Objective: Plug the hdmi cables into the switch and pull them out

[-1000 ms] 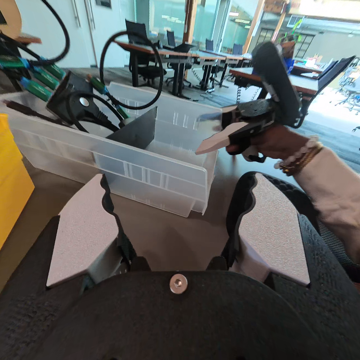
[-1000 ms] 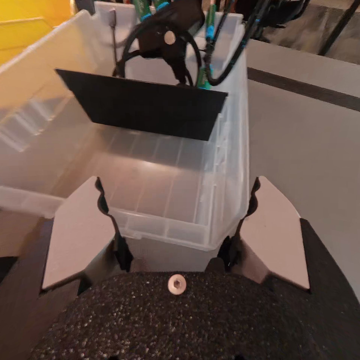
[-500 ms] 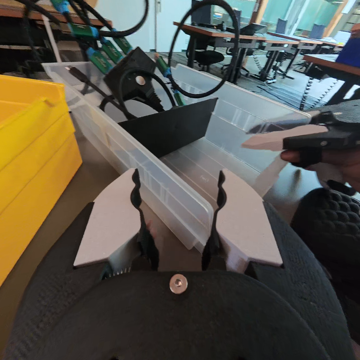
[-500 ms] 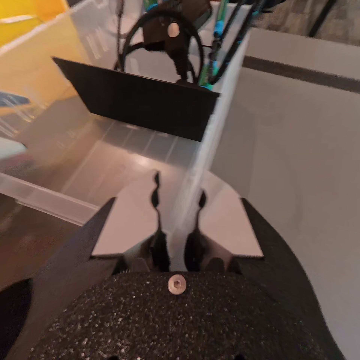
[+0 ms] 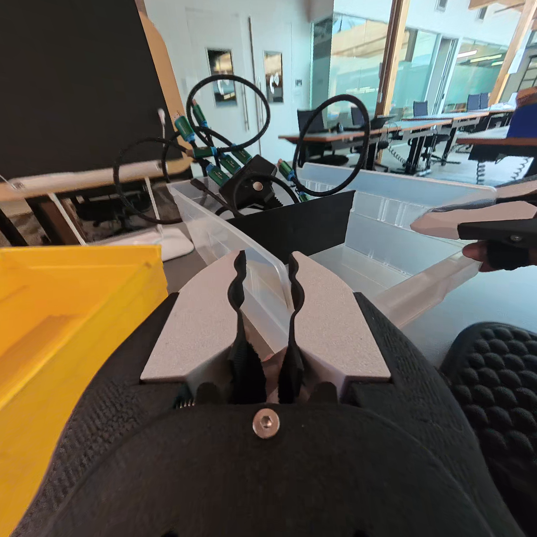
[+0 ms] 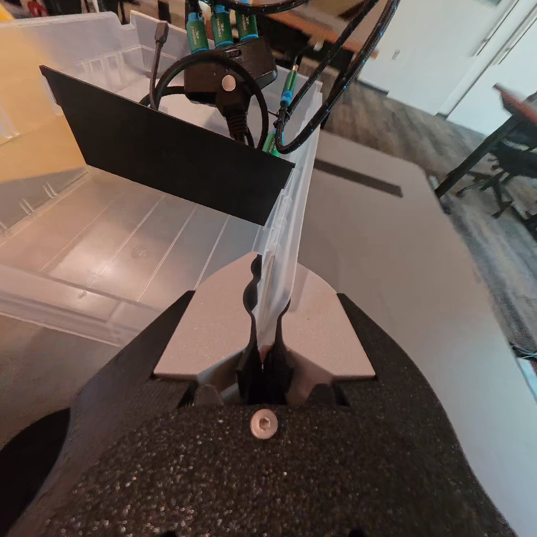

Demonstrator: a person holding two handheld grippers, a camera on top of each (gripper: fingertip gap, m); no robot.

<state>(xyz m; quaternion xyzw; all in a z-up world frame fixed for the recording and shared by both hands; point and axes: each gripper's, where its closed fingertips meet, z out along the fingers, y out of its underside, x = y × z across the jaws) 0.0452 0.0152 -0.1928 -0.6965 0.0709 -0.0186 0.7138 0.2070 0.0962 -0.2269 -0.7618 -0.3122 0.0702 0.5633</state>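
Left gripper and right gripper each clamp a side wall of the clear bin, lower centre. Black switch with green-plugged HDMI cables sits behind the black divider, top of frame.

A bin stands on the surface, split crosswise by a divider. Behind the divider, in the far compartment, lies the switch with the cables plugged into it and looping above the rim. The left tool sits on the bin's left wall, the right tool on its right wall, and a second bin stands left of the first.
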